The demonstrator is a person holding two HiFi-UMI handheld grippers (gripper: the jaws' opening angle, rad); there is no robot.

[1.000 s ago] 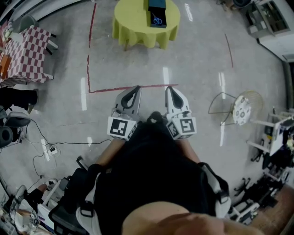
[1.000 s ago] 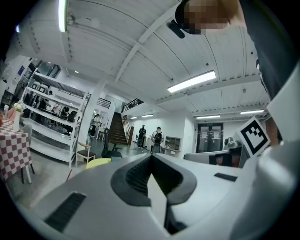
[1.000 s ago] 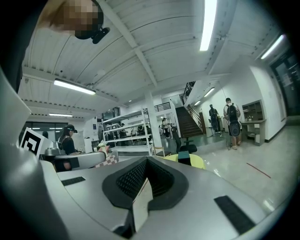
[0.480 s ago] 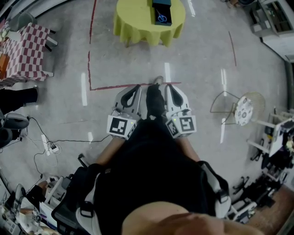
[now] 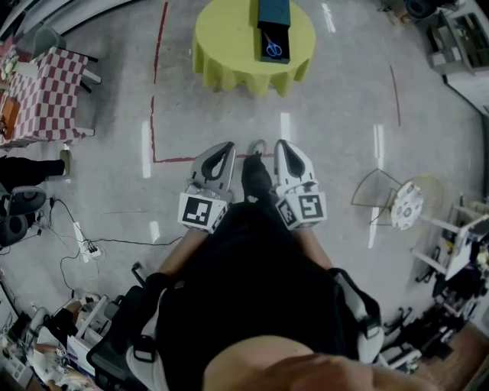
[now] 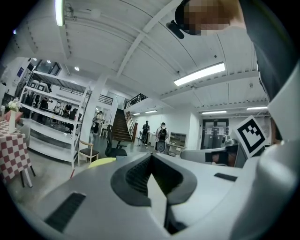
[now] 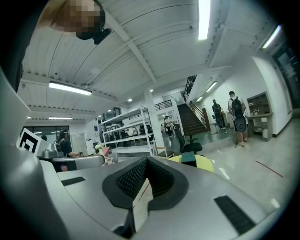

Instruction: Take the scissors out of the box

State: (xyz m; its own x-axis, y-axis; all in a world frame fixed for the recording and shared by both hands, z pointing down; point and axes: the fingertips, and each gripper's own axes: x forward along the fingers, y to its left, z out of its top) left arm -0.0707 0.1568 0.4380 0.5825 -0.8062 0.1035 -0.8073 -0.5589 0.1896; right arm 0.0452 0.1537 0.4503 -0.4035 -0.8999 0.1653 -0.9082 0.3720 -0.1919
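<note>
Blue-handled scissors lie in an open dark box on a round yellow table at the top of the head view. Both grippers are held side by side in front of the person's body, well short of the table. My left gripper points at the table, jaws together and empty. Beside it, my right gripper is shut with nothing in it. In the right gripper view the yellow table and the box show just past the jaws. A yellow edge of the table shows in the left gripper view.
A red tape line marks the grey floor between me and the table. A red-checkered table stands at the left, a wire-frame stand at the right. Cables lie on the floor at the lower left.
The yellow table with the box has come closer and lower in the head view as the person walks toward it. Both grippers stay shut, held the same way.
</note>
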